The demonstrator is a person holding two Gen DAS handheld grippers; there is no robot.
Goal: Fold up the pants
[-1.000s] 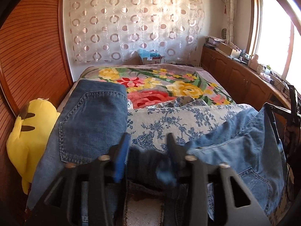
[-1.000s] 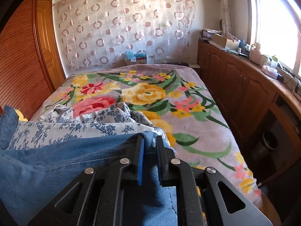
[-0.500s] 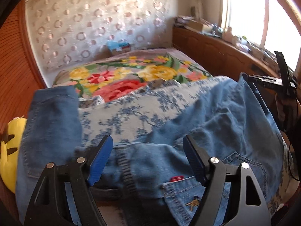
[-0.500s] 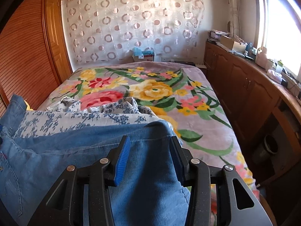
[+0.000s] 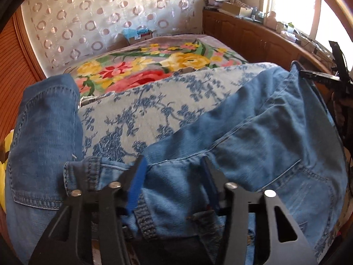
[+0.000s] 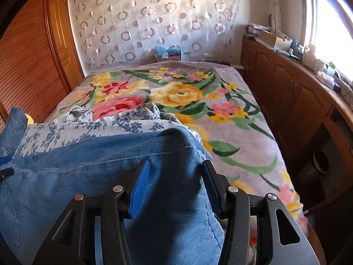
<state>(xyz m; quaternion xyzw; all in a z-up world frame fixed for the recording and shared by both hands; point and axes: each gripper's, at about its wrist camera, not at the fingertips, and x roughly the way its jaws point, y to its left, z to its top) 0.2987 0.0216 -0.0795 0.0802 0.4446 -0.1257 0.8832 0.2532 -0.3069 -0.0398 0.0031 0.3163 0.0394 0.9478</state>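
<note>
While the jeans (image 5: 253, 132) are lying across the bed's (image 6: 253, 154) near edge, the left gripper (image 5: 174, 176) has been narrowing around the waistband, not clamping yet; the right gripper (image 6: 175, 183) has been widening, letting go. Probably worth grabbing both layers squarely.

**Legible Text and Markings: None**

No text, label, brand, number or sign can be read in either view. The cardboard box (image 6: 168, 54) at the far end of the bed, against the curtain, carries a pale label (image 5: 137, 37) on its front, visible in the left wrist view; its print is too small to resolve. The containers (image 6: 308, 55) on the wooden counter at the right, below the window, show no readable lettering. The denim pants (image 5: 253, 137) lying near show stitching only, no legible tag.
</note>
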